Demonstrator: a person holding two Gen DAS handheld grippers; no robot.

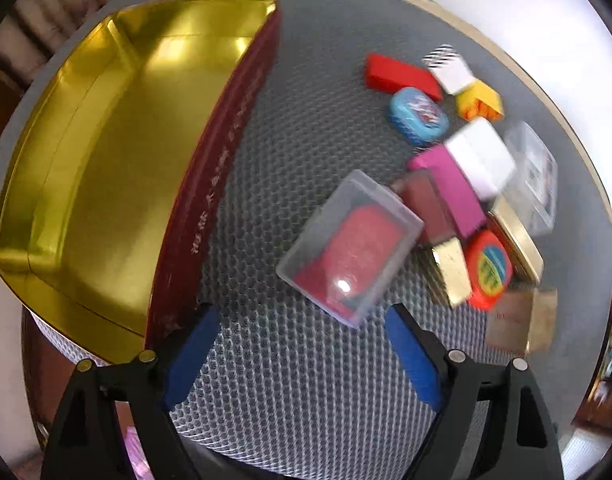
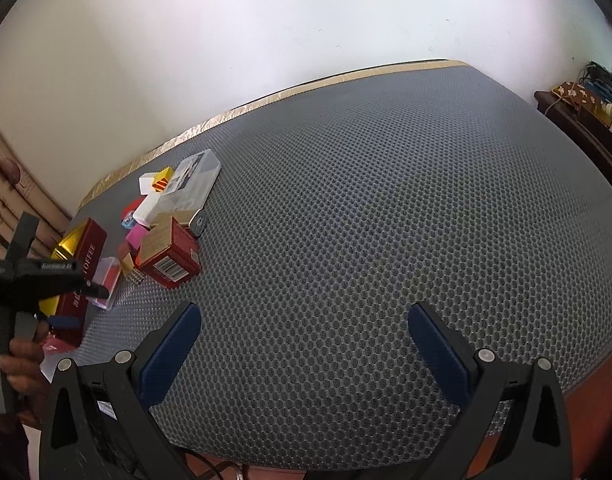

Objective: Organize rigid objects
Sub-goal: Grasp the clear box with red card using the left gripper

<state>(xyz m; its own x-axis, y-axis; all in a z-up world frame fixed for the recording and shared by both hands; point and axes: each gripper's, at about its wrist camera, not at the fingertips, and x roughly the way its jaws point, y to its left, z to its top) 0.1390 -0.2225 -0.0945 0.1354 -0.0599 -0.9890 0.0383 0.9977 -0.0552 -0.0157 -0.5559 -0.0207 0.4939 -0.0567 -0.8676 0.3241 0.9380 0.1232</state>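
**Both grippers spread wide over the mesh mat, small boxes clustered beside the gold-lined tin**

The landmark is the dark red tin [image 1: 210, 184] with its shiny gold interior, lying open on the grey honeycomb mat [image 1: 298, 380]. The left gripper [image 1: 298, 344] hovers just off the tin's near corner, its blue-padded fingers [image 1: 190, 356] set wide apart with nothing between them; its left finger sits right against the tin's red wall.

Just beyond that gripper, to the right of the tin and apart from it, lies a clear plastic case [image 1: 350, 248] with a red card pack inside. Further from the tin sits the rest of the pile, packed close together: a magenta box [image 1: 454, 188], a white box [image 1: 482, 156], a blue oval tin [image 1: 418, 116], a red block [image 1: 398, 74], a yellow toy piece [image 1: 480, 102], a round red tape measure [image 1: 488, 272] and a gold bar-shaped box [image 1: 452, 270]. Motion blur softens the finer details.

The right gripper [image 2: 304, 340] is well away from the tin, over bare mat, its jaws also fully parted and holding nothing. From its camera the tin [image 2: 86, 256] shows at far left, with a hand [image 2: 20, 356] gripping the left tool's handle beside it.
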